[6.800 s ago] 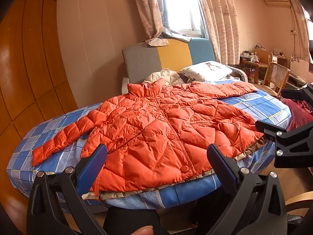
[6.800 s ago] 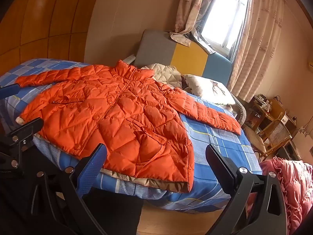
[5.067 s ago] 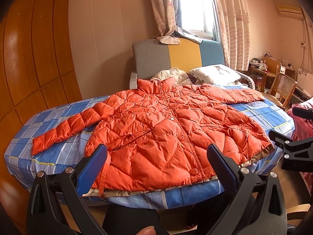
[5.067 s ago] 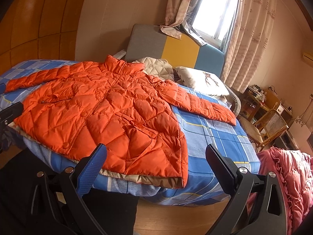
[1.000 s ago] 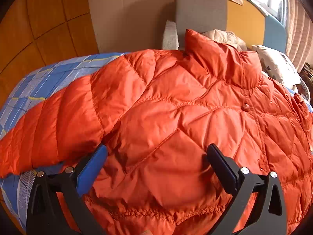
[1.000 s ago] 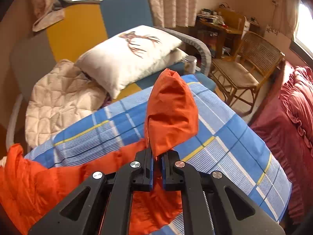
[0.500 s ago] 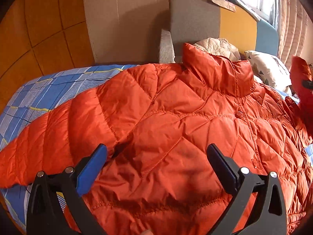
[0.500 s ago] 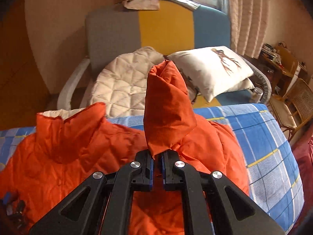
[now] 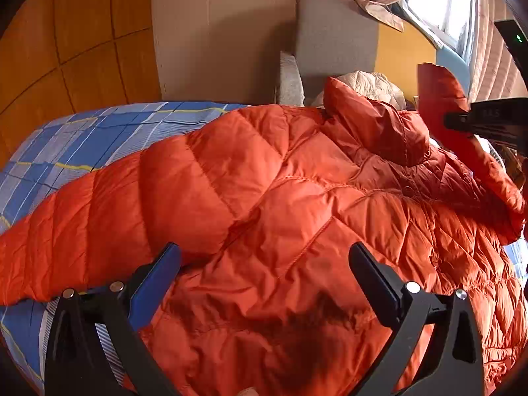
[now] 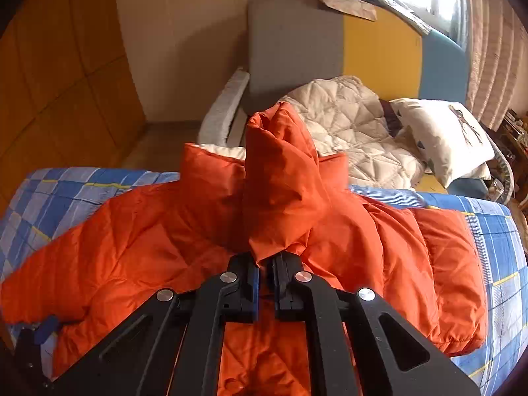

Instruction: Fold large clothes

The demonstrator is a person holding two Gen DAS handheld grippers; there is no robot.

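Right gripper point(image 10: 263, 275) clenched on the cuff of the puffy orange quilted down jacket point(image 9: 297, 217), spread front-up on the blue plaid bedsheet point(image 9: 82, 132): best lay that sleeve flat across the chest, while the left gripper point(image 9: 264, 264), released, hovers over the other shoulder.

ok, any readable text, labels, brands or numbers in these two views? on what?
None reads clearly.
Raised marking on the black plastic right gripper, left wrist view: too blurred to read.
White pillow with a brown print: picture only, no words.
Orange quilted puffer jacket: no label visible.
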